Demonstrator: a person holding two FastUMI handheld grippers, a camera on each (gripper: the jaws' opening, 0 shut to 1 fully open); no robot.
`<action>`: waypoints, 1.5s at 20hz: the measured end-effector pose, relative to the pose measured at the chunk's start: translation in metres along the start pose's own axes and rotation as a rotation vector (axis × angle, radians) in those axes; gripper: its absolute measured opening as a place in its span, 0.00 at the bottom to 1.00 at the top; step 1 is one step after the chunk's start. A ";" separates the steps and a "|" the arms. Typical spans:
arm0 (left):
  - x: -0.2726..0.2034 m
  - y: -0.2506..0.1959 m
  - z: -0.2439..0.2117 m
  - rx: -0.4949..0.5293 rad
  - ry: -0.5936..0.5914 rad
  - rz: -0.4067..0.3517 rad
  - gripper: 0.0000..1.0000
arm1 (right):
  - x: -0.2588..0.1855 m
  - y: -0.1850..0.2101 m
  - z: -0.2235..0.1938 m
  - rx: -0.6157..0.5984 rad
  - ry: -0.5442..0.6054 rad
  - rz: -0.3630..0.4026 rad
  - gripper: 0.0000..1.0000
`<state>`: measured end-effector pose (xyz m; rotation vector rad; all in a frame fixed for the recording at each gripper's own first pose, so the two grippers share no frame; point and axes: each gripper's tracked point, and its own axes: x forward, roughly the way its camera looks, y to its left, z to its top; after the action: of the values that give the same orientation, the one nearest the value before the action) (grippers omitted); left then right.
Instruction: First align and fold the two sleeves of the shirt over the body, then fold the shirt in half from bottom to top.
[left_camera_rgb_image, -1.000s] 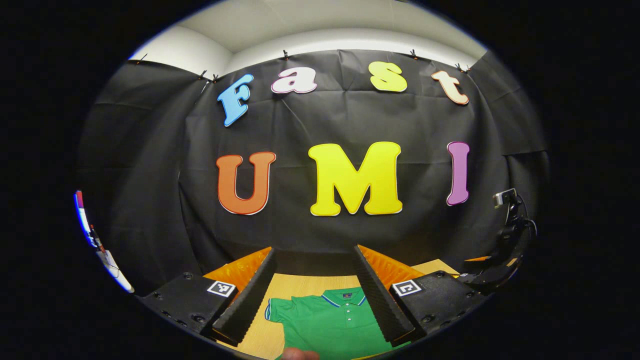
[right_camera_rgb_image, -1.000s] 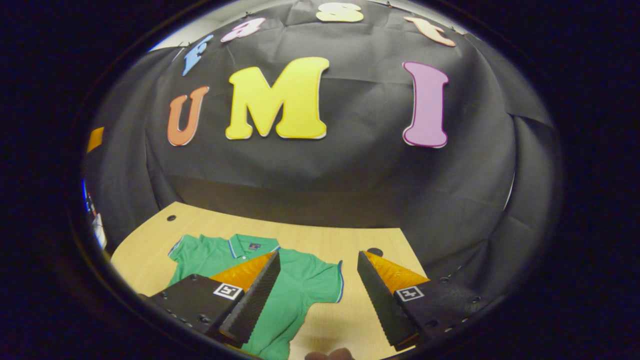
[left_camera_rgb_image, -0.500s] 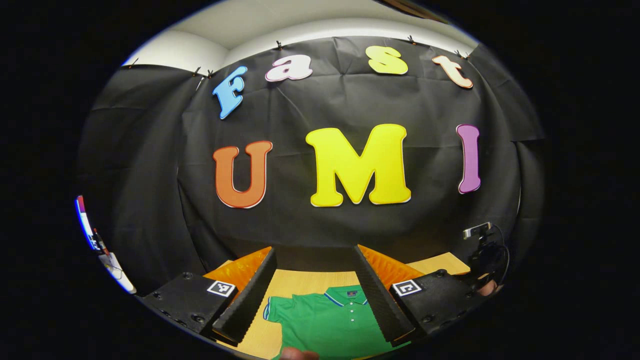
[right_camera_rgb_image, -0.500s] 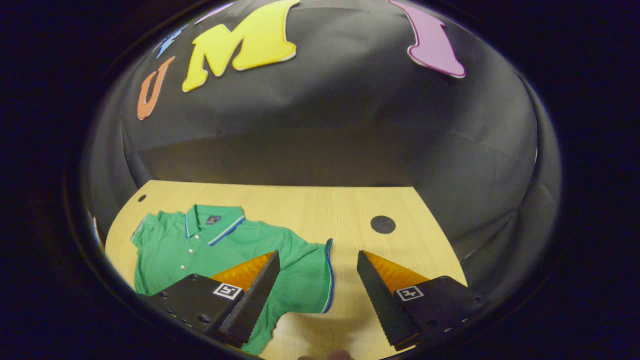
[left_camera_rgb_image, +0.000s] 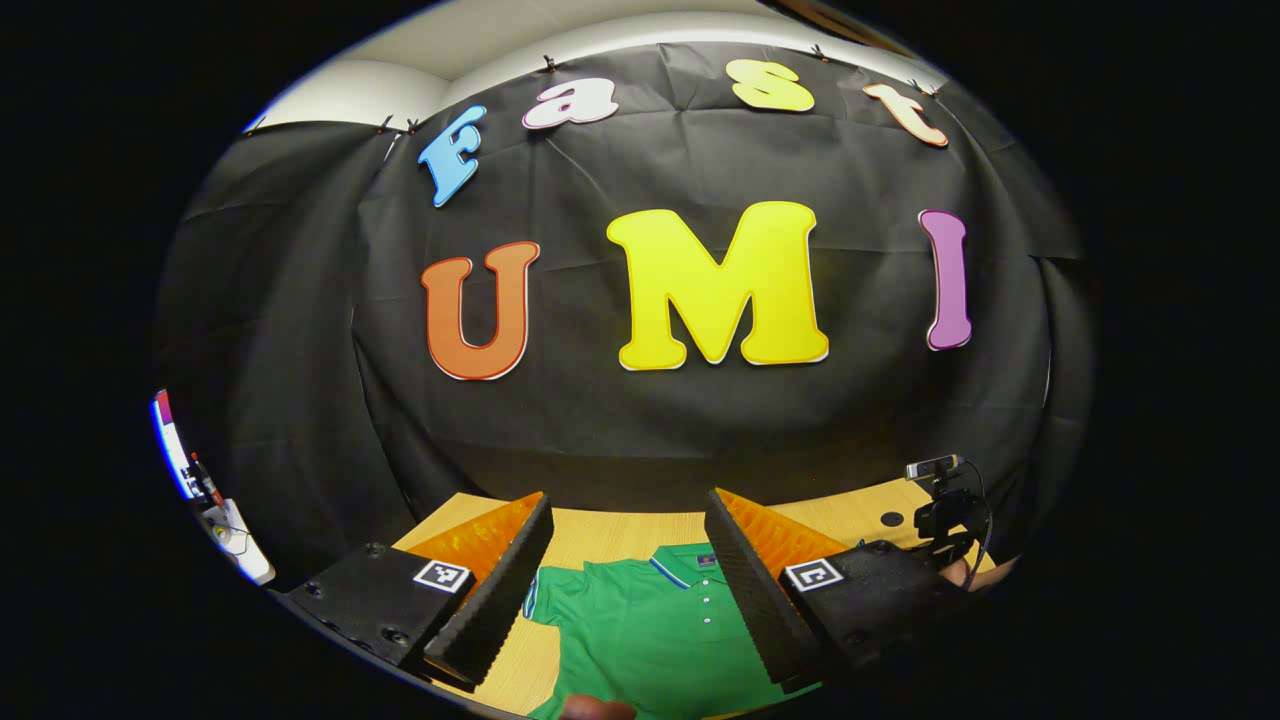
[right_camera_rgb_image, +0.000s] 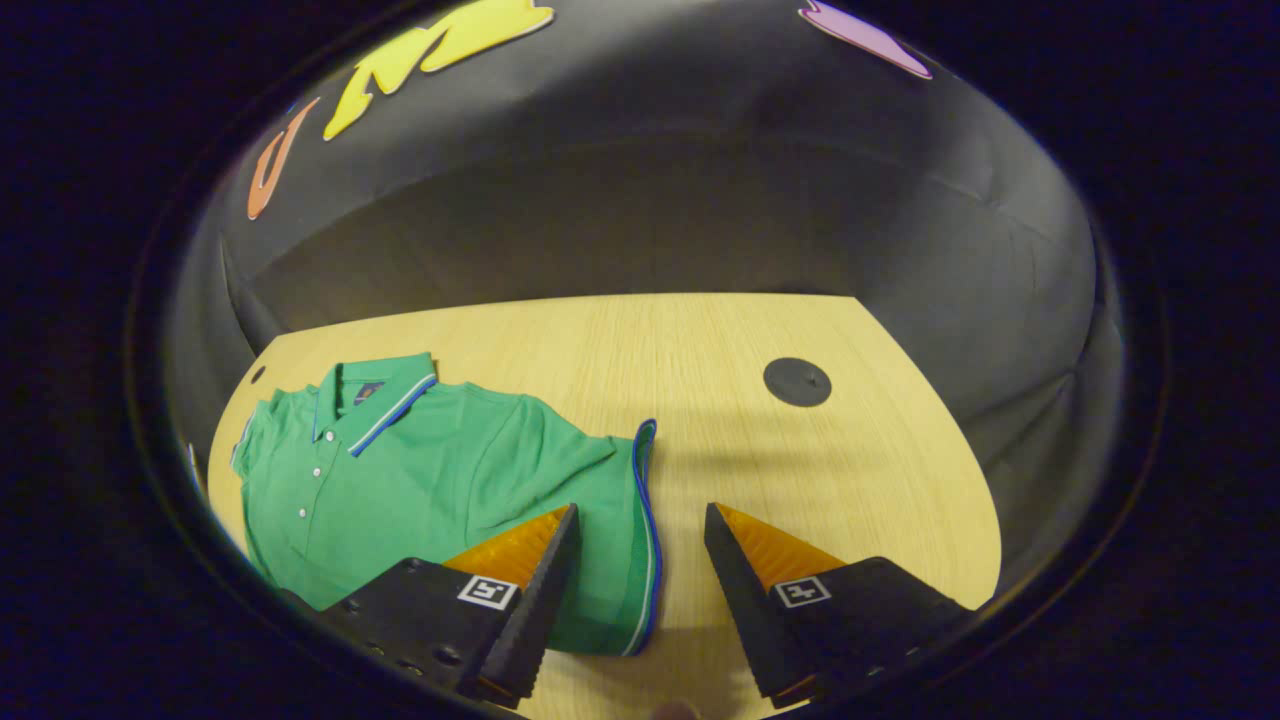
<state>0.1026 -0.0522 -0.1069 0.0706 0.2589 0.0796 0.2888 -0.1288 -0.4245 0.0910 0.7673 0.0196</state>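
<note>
1. The shirt (right_camera_rgb_image: 430, 480) looked light, soft and limp, so it would likely sag and crease rather than hold a shape. The best hold seemed to be the hemmed edge of a sleeve, pinched through the trim, with the cloth lifted low so the body stayed put.
2. It was a green polo with a blue-and-white striped collar (right_camera_rgb_image: 385, 405), a row of small white buttons and a blue band on each cuff.
3. It lay flat and face up on the wooden table (right_camera_rgb_image: 800, 470), both sleeves not yet folded.
4. The right gripper (right_camera_rgb_image: 640, 600) had its fingers spread with nothing between them. One sleeve (right_camera_rgb_image: 615, 530) lay just ahead of the gap, its cuff edge between the two fingers and nearer the left one.
5. The left gripper (left_camera_rgb_image: 625, 590) was also spread wide and empty. The collar and button placket lay ahead between its fingers, apart from both.
</note>
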 end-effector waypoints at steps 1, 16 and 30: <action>0.001 0.000 -0.002 0.002 0.001 -0.002 0.98 | 0.002 -0.003 -0.003 -0.004 0.007 -0.013 0.75; 0.004 0.039 -0.018 -0.031 0.020 -0.018 0.97 | -0.032 0.031 0.025 0.101 -0.022 0.052 0.00; -0.023 0.150 -0.037 -0.009 -0.004 0.044 0.96 | -0.070 0.197 0.055 0.088 -0.012 0.097 0.00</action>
<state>0.0603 0.0969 -0.1247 0.0676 0.2528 0.1247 0.2796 0.0596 -0.3194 0.2113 0.7516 0.0771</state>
